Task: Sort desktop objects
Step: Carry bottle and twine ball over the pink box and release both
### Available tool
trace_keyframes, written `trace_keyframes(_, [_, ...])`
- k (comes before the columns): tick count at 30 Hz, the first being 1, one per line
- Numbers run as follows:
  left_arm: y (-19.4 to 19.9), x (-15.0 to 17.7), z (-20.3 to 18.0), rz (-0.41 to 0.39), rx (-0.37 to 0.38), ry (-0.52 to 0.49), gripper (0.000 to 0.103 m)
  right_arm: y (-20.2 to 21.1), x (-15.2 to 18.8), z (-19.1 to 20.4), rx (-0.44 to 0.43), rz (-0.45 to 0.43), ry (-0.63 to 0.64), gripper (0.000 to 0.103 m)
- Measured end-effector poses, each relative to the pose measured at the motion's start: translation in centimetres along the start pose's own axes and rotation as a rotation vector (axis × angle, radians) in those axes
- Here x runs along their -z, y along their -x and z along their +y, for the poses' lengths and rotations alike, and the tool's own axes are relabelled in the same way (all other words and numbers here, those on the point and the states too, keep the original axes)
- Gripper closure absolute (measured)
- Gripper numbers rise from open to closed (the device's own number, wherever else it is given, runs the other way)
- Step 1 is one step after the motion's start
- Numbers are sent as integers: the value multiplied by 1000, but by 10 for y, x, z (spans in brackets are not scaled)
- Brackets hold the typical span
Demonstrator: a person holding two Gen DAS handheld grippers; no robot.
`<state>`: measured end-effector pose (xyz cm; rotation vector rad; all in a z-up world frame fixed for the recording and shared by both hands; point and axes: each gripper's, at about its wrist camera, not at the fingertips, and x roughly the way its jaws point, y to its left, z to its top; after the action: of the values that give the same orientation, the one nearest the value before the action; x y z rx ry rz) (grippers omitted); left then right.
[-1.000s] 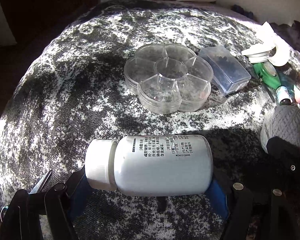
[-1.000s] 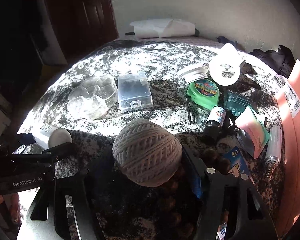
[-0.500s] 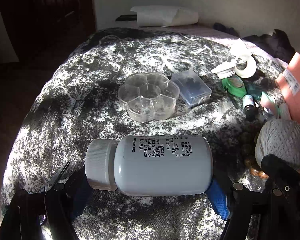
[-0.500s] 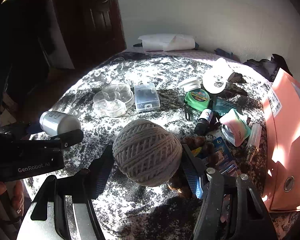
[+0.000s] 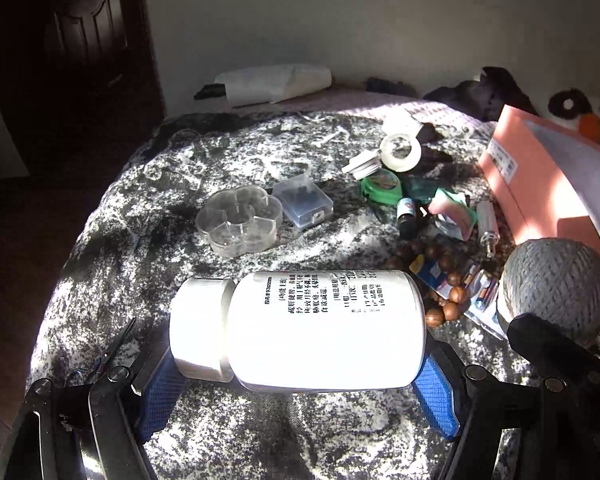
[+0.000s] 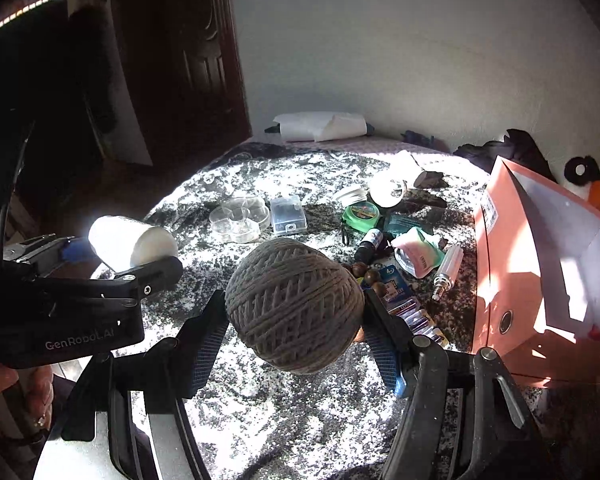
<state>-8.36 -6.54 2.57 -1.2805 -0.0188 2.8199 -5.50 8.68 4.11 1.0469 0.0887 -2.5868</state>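
Note:
My left gripper (image 5: 300,392) is shut on a white pill bottle (image 5: 300,328), held sideways, cap to the left, above the mottled cloth. The bottle also shows in the right wrist view (image 6: 132,242). My right gripper (image 6: 296,344) is shut on a grey ball of twine (image 6: 294,306), held above the cloth; the ball also shows at the right of the left wrist view (image 5: 556,280). An open pink box (image 6: 500,292) lies to the right of the twine.
On the cloth lie a clear flower-shaped organiser (image 5: 240,220), a clear lidded case (image 5: 304,200), a green tape measure (image 6: 360,214), a small dark bottle (image 6: 368,242), wooden beads (image 5: 444,308), batteries (image 6: 404,300) and small scissors (image 5: 108,354). A plush toy (image 6: 592,188) sits behind the box.
Both grippers have risen and pulled back from the cloth with the bottle and the twine still held. The pink box and more of the room have come into view.

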Motion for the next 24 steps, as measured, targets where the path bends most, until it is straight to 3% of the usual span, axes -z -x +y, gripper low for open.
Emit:
trace_keyframes(11, [51,-6,-65,-82,61,-114,21,90,26,-38,88,-87,-68,34])
trace_keyframes(24, [93,-27,-180,-178,180,-301,21,192,49,-126,275,-192,-189,34])
